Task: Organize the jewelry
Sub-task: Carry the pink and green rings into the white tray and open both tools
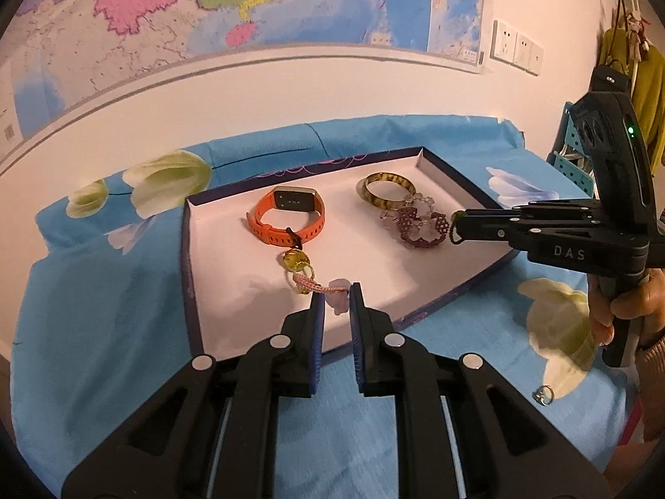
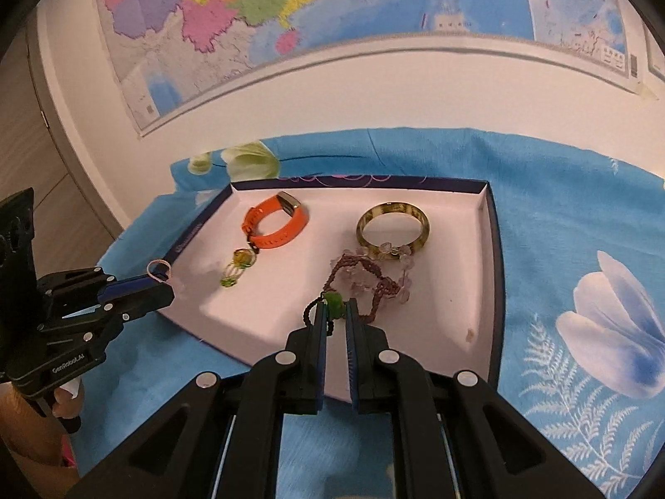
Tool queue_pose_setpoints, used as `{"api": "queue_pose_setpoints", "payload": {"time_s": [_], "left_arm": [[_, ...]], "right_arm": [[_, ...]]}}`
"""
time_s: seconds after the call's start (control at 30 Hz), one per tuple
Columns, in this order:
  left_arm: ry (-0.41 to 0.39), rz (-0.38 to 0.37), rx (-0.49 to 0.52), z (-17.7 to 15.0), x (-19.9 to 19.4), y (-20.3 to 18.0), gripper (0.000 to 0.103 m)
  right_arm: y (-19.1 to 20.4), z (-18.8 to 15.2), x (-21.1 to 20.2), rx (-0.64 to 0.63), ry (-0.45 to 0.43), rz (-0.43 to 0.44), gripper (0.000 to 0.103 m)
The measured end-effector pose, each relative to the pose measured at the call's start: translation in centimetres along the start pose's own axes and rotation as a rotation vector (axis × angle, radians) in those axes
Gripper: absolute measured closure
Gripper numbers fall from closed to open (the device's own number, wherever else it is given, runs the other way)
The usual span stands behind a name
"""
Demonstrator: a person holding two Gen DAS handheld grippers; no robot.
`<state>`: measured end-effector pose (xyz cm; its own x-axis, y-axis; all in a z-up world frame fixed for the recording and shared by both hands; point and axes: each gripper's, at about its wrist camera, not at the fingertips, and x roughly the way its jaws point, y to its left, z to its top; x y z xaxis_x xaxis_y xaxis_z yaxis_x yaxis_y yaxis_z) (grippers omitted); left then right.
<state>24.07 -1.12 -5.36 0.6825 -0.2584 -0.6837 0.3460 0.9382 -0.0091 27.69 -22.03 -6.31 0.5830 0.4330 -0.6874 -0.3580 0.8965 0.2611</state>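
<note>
Wall map (image 2: 291,8) behind, blue floral cloth (image 1: 104,353) over table, shallow white-lined tray (image 1: 232,332) in middle as the sorting spot. Inside tray: orange watch (image 1: 286,218) at back left, amber bangle (image 1: 388,191) at back right, kept apart so pieces don't tangle.

Right gripper (image 2: 335,312) pinched on green bead (image 2: 333,302) of maroon cord bracelet (image 2: 376,287); rest of cord draped on tray floor, overlapping clear bead strand (image 2: 395,251) & touching the bangle, prob. being laid down or pulled free.

Left gripper (image 1: 337,295) nearly closed, clamped on pink cord loop (image 2: 159,270) of yellow-bead charm (image 1: 296,261), which lies just in front of watch; held by cord end, likely to drag it straight w/o scattering beads.

Small ring (image 1: 543,395) on cloth outside tray, not yet sorted.
</note>
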Motion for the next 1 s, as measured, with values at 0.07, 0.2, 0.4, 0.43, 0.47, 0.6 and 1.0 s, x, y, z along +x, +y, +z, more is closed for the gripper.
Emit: {"api": "queue_pose_setpoints", "payload": {"time_s": [0.07, 0.2, 0.4, 0.43, 0.47, 0.6, 1.0], "left_arm": [[0.011, 0.005, 0.003, 0.1, 0.7, 0.0, 0.090], [0.035, 0.011, 0.011, 0.3, 2.1, -0.2, 0.090], [0.057, 0.011, -0.009, 0.3, 3.3, 0.1, 0.090], [0.057, 0.009, -0.012, 0.3, 3.3, 0.2, 0.090], [0.056, 0.006, -0.017, 0.3, 3.2, 0.3, 0.087], [0.036, 0.009, -0.032, 0.2, 2.3, 0.6, 0.080], [-0.045, -0.024, -0.031, -2.2, -3.1, -0.1, 0.068]], "right_arm": [[-0.1, 0.2, 0.7, 0.003, 0.013, -0.003, 0.095], [-0.1, 0.3, 1.5, 0.002, 0.032, -0.008, 0.095], [0.0, 0.4, 1.8, -0.009, 0.033, -0.031, 0.094], [0.1, 0.4, 1.7, -0.009, 0.031, -0.030, 0.094], [0.0, 0.4, 1.6, -0.007, 0.028, -0.030, 0.094], [-0.1, 0.2, 0.6, 0.001, 0.007, -0.027, 0.090], [1.0, -1.8, -3.9, 0.003, -0.042, 0.029, 0.074]]}}
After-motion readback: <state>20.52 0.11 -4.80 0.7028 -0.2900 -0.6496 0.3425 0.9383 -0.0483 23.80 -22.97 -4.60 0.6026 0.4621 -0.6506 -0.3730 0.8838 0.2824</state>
